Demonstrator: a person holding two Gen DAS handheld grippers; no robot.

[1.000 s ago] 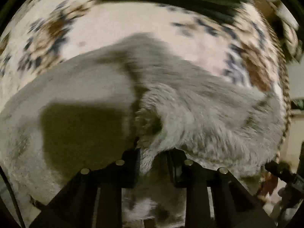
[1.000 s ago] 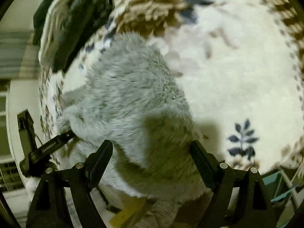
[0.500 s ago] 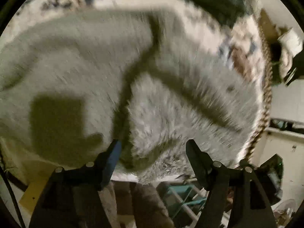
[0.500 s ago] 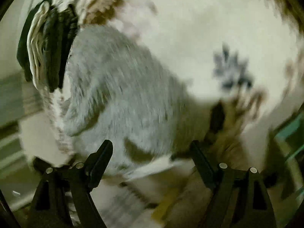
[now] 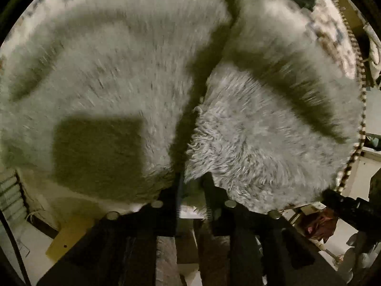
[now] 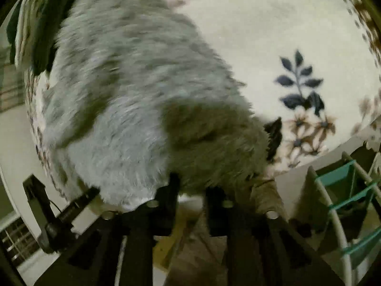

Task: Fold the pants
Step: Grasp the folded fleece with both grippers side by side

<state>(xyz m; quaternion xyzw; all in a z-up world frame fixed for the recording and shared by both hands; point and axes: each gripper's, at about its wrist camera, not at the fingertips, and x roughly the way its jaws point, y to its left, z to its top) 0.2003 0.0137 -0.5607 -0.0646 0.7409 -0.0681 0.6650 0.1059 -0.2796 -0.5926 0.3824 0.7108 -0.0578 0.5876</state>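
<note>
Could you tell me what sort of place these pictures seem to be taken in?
Probably a room in a home, used for laundry. Fuzzy grey pants lie on a cloth with a flower print, folded clothes are stacked at its far edge, and a rack with teal parts stands beside it.

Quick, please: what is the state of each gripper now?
Left gripper: just closed, pinching the pants edge.
Right gripper: just closed, gripping the pants edge.

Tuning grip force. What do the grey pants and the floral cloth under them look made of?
Grey pants: long-pile fleece or faux fur, matte; shaggy curled tufts stand out at the edge. Floral cloth: smoother cream fabric with printed or woven leaves and flowers, low sheen; too blurred to tell the weave.
</note>
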